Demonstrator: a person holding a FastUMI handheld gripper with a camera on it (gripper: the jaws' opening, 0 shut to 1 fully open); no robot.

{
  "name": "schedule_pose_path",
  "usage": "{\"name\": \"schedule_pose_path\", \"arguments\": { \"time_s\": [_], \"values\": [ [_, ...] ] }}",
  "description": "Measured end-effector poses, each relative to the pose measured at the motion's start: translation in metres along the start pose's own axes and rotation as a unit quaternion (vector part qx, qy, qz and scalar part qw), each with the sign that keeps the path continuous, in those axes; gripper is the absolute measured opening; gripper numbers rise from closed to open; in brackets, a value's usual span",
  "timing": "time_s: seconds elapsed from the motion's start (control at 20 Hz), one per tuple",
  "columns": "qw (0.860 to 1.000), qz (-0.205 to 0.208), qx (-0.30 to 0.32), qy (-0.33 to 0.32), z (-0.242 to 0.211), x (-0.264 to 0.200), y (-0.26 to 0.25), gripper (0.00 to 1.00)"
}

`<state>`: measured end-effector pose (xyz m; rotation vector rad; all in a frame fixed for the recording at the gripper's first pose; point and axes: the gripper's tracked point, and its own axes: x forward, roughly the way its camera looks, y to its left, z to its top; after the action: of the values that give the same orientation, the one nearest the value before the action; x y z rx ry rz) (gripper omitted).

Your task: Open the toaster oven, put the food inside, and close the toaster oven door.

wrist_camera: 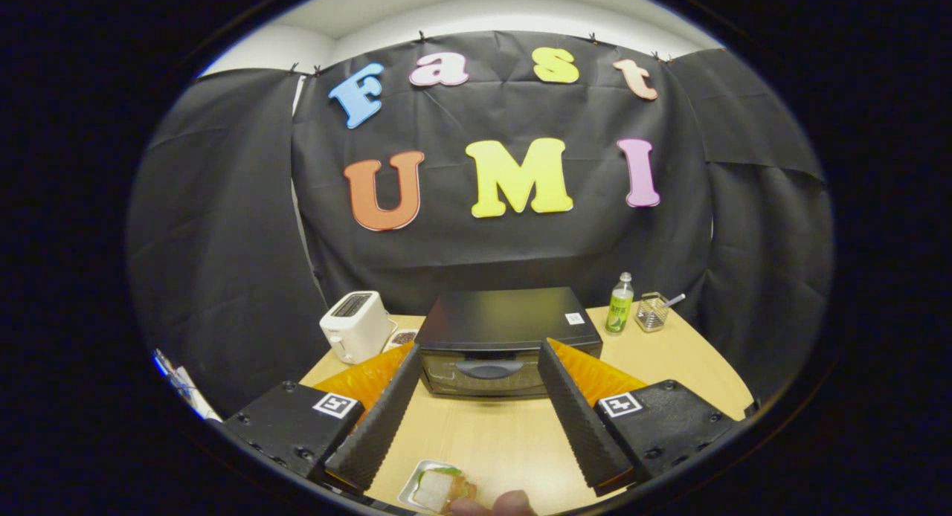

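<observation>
Toaster oven [487, 345] sits mid-counter [506, 434], door shut, handle facing claw [476, 367], whose fingers are spread wide, empty, w/ oven just beyond, prob. lined up for handle. Food tray [435, 490] waits nearer than oven.

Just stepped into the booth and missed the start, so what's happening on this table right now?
A person is holding the gripper above the wooden table, jaws wide open and empty, aimed at the black toaster oven just ahead. Its door is closed. The food, a sandwich on a small white tray, sits between the jaws on the near side, with fingertips beside it. A white toaster, a green bottle and a wire holder flank the oven.
</observation>
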<state>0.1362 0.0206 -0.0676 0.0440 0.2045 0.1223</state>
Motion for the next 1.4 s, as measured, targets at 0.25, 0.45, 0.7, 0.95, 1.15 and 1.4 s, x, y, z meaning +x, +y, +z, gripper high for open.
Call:
{"name": "schedule_pose_path", "arguments": {
  "time_s": [0.25, 0.45, 0.7, 0.95, 1.15, 1.4],
  "values": [
    [0.999, -0.002, 0.005, 0.037, -0.034, 0.084, -0.003, 1.00],
    [0.997, -0.027, -0.017, 0.070, -0.071, 0.148, -0.015, 1.00],
    [0.995, -0.033, 0.004, 0.097, -0.096, 0.188, -0.019, 1.00],
    [0.994, -0.036, -0.009, 0.105, -0.101, 0.191, -0.016, 1.00],
    [0.992, -0.038, -0.014, 0.119, -0.106, 0.188, -0.017, 1.00],
    [0.980, -0.041, 0.010, 0.196, -0.156, 0.137, -0.014, 1.00]
  ]
}}
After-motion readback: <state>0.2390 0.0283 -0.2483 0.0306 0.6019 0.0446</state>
